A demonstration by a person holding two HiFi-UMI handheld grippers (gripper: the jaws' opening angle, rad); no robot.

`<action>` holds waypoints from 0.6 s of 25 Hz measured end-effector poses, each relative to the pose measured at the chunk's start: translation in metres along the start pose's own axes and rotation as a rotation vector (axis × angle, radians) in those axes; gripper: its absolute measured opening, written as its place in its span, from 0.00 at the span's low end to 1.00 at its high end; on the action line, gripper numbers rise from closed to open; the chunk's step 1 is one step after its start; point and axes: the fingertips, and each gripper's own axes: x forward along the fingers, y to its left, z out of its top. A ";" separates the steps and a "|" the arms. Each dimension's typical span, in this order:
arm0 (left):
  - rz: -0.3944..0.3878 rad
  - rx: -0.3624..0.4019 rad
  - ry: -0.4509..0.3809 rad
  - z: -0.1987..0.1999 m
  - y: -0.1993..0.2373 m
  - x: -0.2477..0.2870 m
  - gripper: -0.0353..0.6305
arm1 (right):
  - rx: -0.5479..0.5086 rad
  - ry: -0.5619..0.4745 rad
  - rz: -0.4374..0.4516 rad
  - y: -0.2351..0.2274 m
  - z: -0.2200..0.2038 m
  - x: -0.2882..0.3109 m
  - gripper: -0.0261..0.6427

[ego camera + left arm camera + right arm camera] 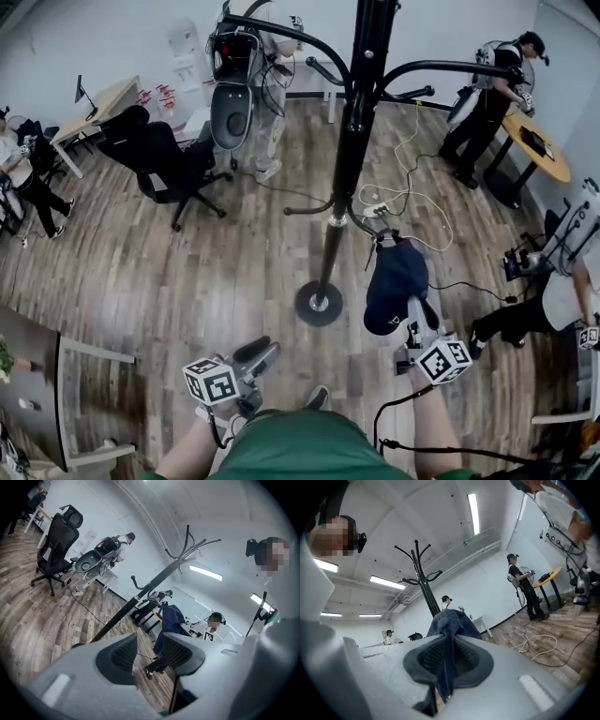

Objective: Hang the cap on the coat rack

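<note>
I hold the cap [394, 281] pinched by its fabric in the right tongs [411, 314], just right of the coat rack [342, 178] pole at the frame's centre. I judge this the carry-to-hook step. The left tongs [265, 351], lower left, stand slightly apart and empty. Next I must raise the cap over a hook arm [450, 65], minding the lower hook [309, 209] and the floor cable [412, 202].
</note>
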 end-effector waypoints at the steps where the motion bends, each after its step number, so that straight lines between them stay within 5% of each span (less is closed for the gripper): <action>1: 0.007 0.000 -0.003 0.000 0.000 0.004 0.32 | 0.005 0.009 0.010 -0.004 -0.003 0.004 0.09; 15: 0.069 0.000 -0.030 0.006 0.004 0.018 0.32 | 0.111 0.061 0.084 -0.050 -0.058 0.058 0.09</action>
